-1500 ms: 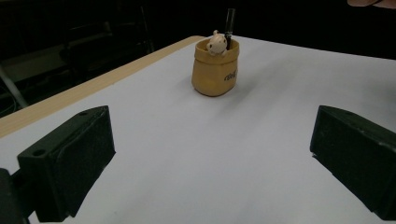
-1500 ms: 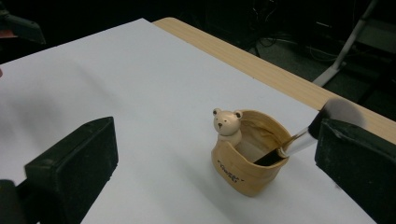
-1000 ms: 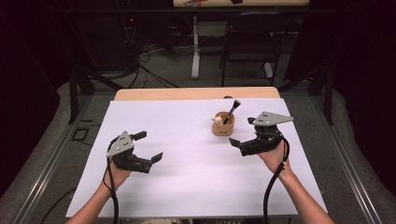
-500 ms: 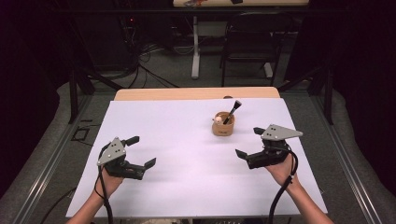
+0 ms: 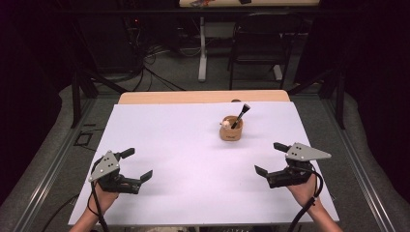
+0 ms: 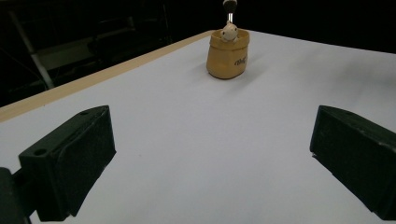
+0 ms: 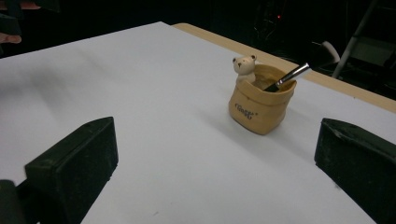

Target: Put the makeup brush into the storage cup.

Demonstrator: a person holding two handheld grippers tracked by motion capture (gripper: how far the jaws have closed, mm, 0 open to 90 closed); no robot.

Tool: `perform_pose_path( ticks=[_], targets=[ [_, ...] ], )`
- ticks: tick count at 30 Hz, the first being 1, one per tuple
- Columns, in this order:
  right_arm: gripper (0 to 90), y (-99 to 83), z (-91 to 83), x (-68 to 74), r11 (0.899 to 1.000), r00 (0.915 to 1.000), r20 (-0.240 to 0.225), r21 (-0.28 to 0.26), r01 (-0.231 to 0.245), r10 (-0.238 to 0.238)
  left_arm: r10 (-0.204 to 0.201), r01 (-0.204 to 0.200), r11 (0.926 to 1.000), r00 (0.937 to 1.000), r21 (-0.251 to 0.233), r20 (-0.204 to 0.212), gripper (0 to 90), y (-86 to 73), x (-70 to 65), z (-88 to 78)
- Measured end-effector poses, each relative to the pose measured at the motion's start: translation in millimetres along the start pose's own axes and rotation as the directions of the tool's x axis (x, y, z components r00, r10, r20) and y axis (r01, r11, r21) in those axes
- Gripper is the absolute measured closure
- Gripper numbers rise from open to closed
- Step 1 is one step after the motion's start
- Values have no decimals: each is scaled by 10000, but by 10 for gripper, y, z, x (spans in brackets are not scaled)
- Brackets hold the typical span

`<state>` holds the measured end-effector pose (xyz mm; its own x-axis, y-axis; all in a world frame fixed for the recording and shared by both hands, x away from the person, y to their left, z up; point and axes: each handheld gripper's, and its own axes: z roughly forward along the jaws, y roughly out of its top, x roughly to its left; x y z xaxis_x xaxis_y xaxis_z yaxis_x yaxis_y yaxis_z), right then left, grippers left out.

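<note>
Both our tools, left tool (image 5: 138, 165) and right tool (image 5: 269, 158), gape empty, well short of the pot (image 5: 231, 129); a careless reach could probably topple its leaning brush (image 5: 240, 115).

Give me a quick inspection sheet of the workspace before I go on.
Surface: white sheet over a wooden table, flat.
Job's things: tan pot with a bear figure, upright; black brush leans inside it.
Clutter: nothing seen.
Grippers: left gripper and right gripper open, empty, both apart from the pot.
Cables: one cable trails from the right gripper; floor cables behind the table.
Surroundings: dark room, chair beyond the table.
</note>
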<state>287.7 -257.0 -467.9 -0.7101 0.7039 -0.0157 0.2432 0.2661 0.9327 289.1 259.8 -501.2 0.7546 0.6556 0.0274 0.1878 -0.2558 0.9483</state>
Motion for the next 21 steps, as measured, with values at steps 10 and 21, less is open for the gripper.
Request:
perform_pose_path(
  ticks=[10,21],
  targets=[
    [0,-284,-133,10,9983,9975,405,-142,-574,579,-85,85,10000,10000,45,-47,3,-110,-20,-70],
    [0,-399,-10,68,9960,9947,1000,839,-313,229,-438,428,9962,9990,760,126,3,-209,0,6]
  ],
)
